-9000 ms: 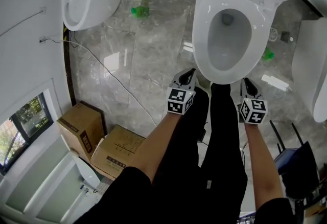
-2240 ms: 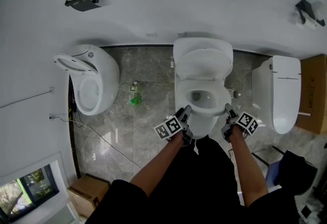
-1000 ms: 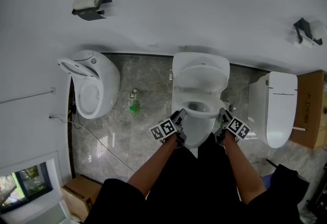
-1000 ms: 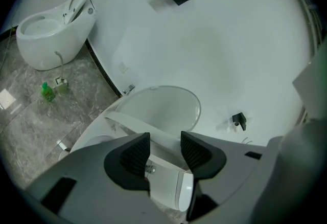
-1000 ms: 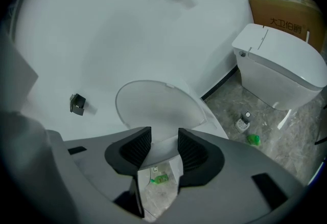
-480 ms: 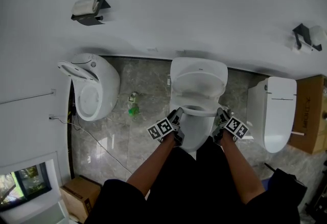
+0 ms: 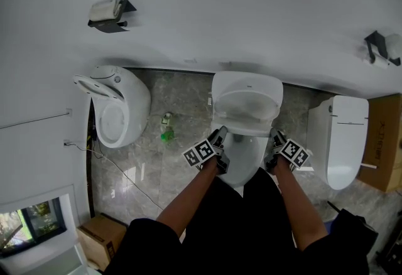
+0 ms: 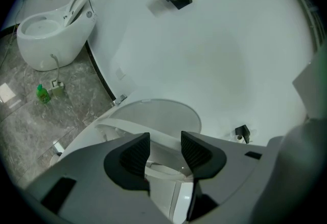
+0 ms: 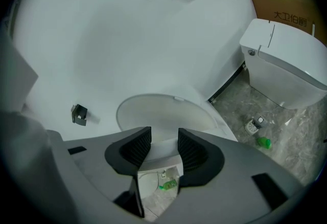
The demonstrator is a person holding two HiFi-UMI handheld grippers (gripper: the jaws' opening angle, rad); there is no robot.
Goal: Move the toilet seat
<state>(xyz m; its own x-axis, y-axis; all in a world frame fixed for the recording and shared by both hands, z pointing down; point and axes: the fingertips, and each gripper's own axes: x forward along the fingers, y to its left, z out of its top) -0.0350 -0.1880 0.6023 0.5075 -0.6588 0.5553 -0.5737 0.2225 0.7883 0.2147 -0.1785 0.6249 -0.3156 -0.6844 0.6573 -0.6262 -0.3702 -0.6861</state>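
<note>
While you grip it from both sides, toilet seat (image 7: 247, 133) shows as a thin white ring, tilted part-way up off the bowl (image 7: 242, 159), w/ lid (image 7: 247, 101) raised behind it. L gripper (image 8: 163, 149) is clamped on seat's left rim, R gripper (image 9: 162, 146) on its right rim; seat spans betw. them.

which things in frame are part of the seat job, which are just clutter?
In the job: toilet seat, middle toilet, left gripper, right gripper.

Lying about: green bottle, cardboard box, left toilet, right toilet, paper holder.
</note>
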